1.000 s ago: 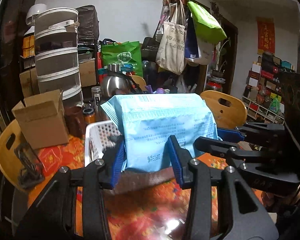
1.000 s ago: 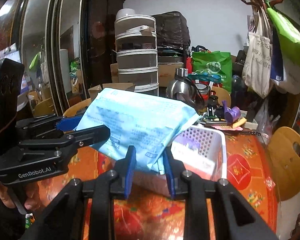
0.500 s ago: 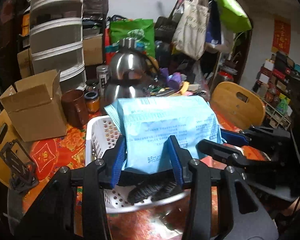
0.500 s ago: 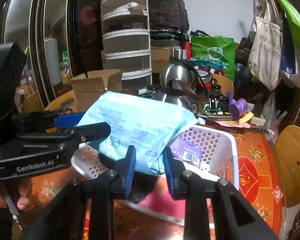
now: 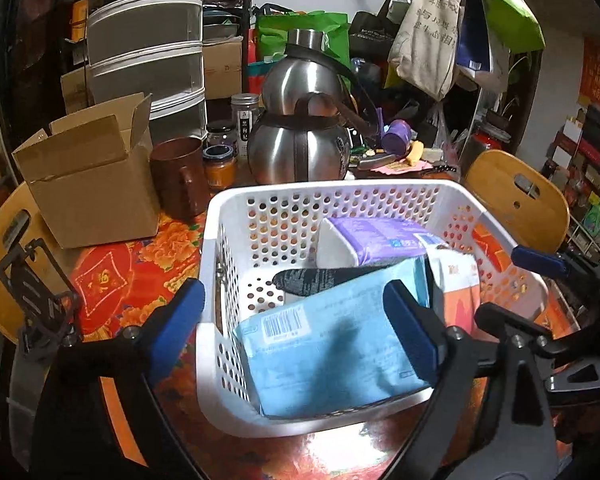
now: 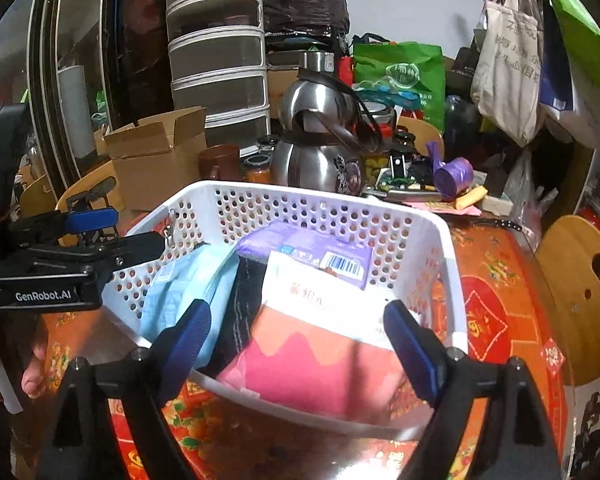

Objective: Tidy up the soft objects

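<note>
The light blue soft pack (image 5: 332,344) lies in the white perforated basket (image 5: 228,216), leaning at its near left side; it also shows in the right wrist view (image 6: 184,284). Beside it lie a purple pack (image 5: 380,232), a dark sock-like cloth (image 5: 320,278) and a white and pink pack (image 6: 320,336). My left gripper (image 5: 296,324) is open above the basket's near rim, its fingers either side of the blue pack. My right gripper (image 6: 300,340) is open over the basket (image 6: 432,240), holding nothing.
On the red flowered tablecloth (image 5: 116,280) behind the basket stand a steel kettle (image 5: 300,132), a brown mug (image 5: 178,176), jars and an open cardboard box (image 5: 88,176). Wooden chairs (image 5: 516,200) stand at the table's sides. Bags hang at the back right.
Both grippers lowered the blue pack into the basket and opened. The pack now rests inside, free of both grippers.
</note>
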Available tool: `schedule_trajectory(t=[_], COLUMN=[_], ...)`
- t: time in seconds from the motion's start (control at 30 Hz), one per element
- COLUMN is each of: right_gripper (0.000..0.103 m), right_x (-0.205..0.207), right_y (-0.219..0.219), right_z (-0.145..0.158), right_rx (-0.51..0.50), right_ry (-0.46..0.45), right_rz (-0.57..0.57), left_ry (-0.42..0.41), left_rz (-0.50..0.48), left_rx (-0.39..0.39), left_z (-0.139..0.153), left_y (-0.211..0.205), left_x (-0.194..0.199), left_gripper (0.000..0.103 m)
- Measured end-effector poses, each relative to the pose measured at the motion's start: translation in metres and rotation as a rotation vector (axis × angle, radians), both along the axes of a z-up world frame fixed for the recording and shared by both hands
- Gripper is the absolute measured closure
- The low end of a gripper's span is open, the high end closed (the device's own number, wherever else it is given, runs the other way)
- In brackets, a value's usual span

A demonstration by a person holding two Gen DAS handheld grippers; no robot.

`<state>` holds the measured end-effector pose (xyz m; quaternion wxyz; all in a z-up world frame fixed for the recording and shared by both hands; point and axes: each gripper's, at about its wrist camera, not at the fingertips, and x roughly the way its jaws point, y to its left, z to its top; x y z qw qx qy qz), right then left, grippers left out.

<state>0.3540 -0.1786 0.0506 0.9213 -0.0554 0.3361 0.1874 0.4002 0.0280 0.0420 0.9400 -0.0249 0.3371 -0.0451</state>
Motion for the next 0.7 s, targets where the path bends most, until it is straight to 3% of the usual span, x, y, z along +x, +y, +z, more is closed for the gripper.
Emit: schedule_trajectory(t=[0.23, 0.37, 0.43, 0.57, 0.7], right_gripper=[0.014, 0.000, 0.000, 0.000, 0.000], right_x=[-0.011, -0.026, -0.037, -0.067, -0.111], right_y=[-0.008, -0.017, -0.021, -0.027, -0.026], right_z=[0.000, 0.007, 0.010, 0.017, 0.021], right_rx=[0.032, 0.058, 0.056, 0.078, 0.016], right_ry=[0.002, -0.011, -0.008, -0.032, -0.077], right_rz=[-0.013, -0.026, -0.031, -0.014, -0.031], left_ry=[0.016, 0.028, 0.023, -0.021, -0.058], left_rz=[0.001, -0.013, -0.015, -0.005, -0.015], left_rx=[-0.016, -0.041, -0.043, -0.006, 0.011], left_z=[-0.007, -0.009, -0.007, 0.001, 0.010], left_y=[-0.001, -0.001, -0.001, -0.003, -0.005], left_x=[-0.011, -0.022, -0.030, -0.057, -0.102], left_gripper=[0.013, 0.003, 0.000, 0.000, 0.000])
